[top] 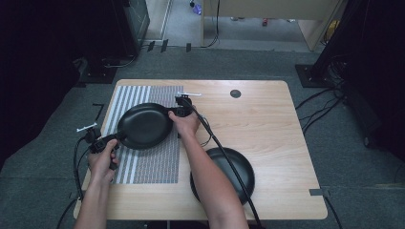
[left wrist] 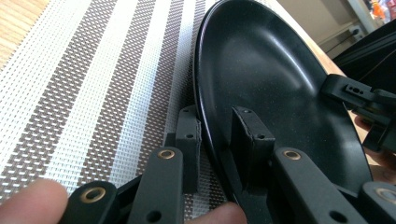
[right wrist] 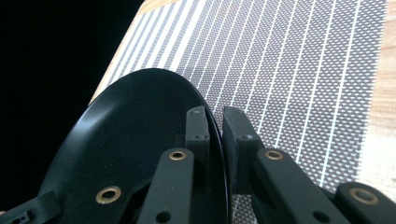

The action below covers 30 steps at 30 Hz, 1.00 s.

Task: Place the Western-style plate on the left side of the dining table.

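Both tongs are on the black plate (top: 144, 126) now, left tongs (top: 106, 141) pinching the near-left rim, right tongs (top: 177, 111) clamped on the far-right rim, one jaw inside the rim and one outside on each. The plate sits over the striped mat (top: 153, 162) on the bench (top: 267, 124); whether it is touching down or just lifted I cannot tell. A second black plate (top: 239, 167) waits off the mat by the near edge. So one plate looks about placed, letting go remains, and the other looks unhandled
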### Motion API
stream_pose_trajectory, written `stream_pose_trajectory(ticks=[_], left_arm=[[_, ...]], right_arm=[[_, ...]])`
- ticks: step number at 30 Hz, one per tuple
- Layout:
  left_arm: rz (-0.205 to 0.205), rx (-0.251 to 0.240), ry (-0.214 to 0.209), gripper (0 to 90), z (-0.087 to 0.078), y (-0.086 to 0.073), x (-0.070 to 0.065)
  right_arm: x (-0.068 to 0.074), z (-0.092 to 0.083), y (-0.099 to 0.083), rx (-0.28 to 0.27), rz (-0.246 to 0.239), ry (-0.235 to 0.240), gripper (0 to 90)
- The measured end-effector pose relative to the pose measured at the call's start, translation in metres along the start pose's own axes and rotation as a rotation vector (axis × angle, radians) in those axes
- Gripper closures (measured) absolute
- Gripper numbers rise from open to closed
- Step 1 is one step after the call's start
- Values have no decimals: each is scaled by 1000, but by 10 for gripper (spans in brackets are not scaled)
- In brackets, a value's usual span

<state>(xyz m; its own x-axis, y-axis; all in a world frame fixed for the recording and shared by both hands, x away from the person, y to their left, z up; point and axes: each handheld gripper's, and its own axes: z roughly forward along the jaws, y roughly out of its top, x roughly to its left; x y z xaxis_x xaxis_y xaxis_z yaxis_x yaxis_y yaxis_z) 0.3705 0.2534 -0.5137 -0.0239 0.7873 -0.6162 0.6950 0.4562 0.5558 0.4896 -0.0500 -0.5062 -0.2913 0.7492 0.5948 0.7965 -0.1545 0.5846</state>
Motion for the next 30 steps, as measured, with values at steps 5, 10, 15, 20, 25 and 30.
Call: stream_pose_trajectory(ticks=[5, 10, 15, 20, 25, 30], left_arm=[[-2, -19, 15, 704, -1, 1, 2], [-18, -20, 2, 699, -2, 2, 8], [6, -20, -23, 623, 2, 0, 8], [135, -18, 22, 428, 0, -1, -4], [221, 21, 77, 283, -5, -2, -12], [220, 30, 98, 134, -15, -1, -16]], right_arm=[[1, 8, -2, -9, -8, 2, 810], [3, 14, -4, -2, -9, 0, 805], [-1, 15, -2, 23, -21, 3, 809], [-2, 8, 5, 24, 42, 20, 623], [-3, -10, 11, 13, -70, -42, 585], [-5, -35, 12, -7, -122, -43, 491]])
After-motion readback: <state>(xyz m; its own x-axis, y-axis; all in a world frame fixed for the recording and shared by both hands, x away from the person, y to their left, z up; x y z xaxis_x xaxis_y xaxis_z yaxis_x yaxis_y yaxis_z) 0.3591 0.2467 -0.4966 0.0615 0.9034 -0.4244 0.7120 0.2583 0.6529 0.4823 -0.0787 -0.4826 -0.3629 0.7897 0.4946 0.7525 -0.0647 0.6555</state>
